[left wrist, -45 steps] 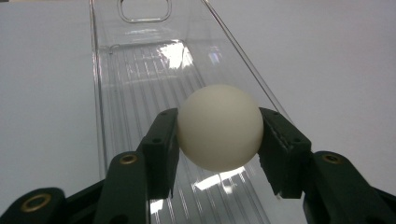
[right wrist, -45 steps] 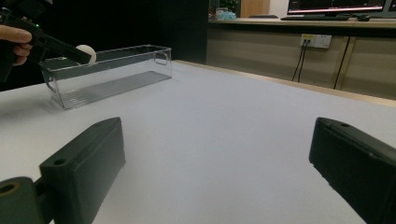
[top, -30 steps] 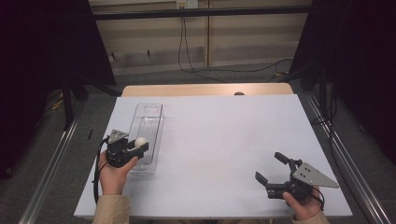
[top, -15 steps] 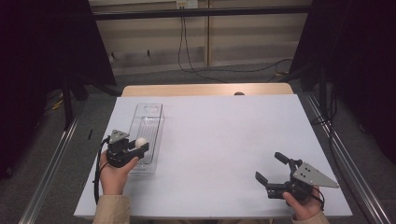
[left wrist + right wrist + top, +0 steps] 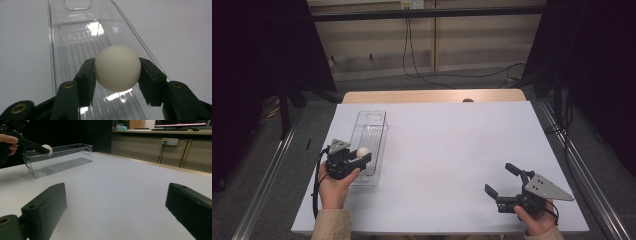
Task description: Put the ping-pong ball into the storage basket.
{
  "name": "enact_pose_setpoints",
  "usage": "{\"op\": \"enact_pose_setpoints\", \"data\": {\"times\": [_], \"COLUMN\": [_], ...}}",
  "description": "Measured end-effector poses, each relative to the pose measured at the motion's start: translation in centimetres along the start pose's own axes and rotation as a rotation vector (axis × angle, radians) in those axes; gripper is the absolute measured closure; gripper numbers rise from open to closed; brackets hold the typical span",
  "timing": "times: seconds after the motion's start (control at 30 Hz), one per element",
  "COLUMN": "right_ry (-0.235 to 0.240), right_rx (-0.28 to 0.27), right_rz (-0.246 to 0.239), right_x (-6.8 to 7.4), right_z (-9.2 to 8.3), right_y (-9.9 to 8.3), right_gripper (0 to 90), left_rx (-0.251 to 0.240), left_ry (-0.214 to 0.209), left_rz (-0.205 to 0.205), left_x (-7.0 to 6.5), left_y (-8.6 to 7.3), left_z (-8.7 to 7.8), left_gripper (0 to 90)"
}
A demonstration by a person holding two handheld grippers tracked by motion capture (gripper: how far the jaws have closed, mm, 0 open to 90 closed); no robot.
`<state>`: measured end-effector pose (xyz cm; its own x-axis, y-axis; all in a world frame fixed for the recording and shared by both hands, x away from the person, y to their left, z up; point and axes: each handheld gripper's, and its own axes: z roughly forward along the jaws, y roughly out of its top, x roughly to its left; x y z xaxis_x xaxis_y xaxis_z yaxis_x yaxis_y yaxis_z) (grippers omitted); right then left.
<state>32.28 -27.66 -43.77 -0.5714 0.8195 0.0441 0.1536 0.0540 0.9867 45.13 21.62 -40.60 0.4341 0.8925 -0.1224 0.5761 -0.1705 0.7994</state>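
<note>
Two pads of my left tool [image 5: 117, 68] clamp the white ball [image 5: 117, 68] above the clear bin [image 5: 370, 135]; I lower it inside before releasing, while my right tool [image 5: 507, 182] waits wide open.

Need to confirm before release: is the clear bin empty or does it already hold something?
Empty: the clear bin shows only its bare ribbed floor; the white ball is held above it.

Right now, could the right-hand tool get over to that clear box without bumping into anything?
Probably yes. The right gripper sits with its fingers open near the table's right front, and bare white surface lies between it and the clear box. But the left gripper holds a white ball over the box's near end.
</note>
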Motion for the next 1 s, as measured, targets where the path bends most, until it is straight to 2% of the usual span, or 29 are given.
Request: {"op": "enact_pose_setpoints", "data": {"times": [0.23,0.53,0.7,1.0], "right_ry": [0.006,0.004,0.001,0.005], "right_rx": [0.002,0.001,-0.001,-0.004], "right_rz": [0.001,0.000,0.005,0.004], "right_x": [0.09,0.07,0.06,0.03], "right_z": [0.00,-0.01,0.00,0.05], "right_y": [0.02,0.03,0.04,0.05], "right_gripper": [2.9,2.9,2.9,2.9], "left_rx": [-0.028,-0.046,-0.056,-0.075], "left_ry": [0.003,0.007,0.020,0.040], "left_rz": [-0.019,-0.018,-0.007,-0.016], "left_x": [-0.06,-0.17,-0.32,-0.40], "left_y": [0.07,0.23,0.35,0.43], "left_z": [-0.16,-0.44,-0.54,-0.62], "left_gripper": [44.6,40.3,32.6,15.3]}}
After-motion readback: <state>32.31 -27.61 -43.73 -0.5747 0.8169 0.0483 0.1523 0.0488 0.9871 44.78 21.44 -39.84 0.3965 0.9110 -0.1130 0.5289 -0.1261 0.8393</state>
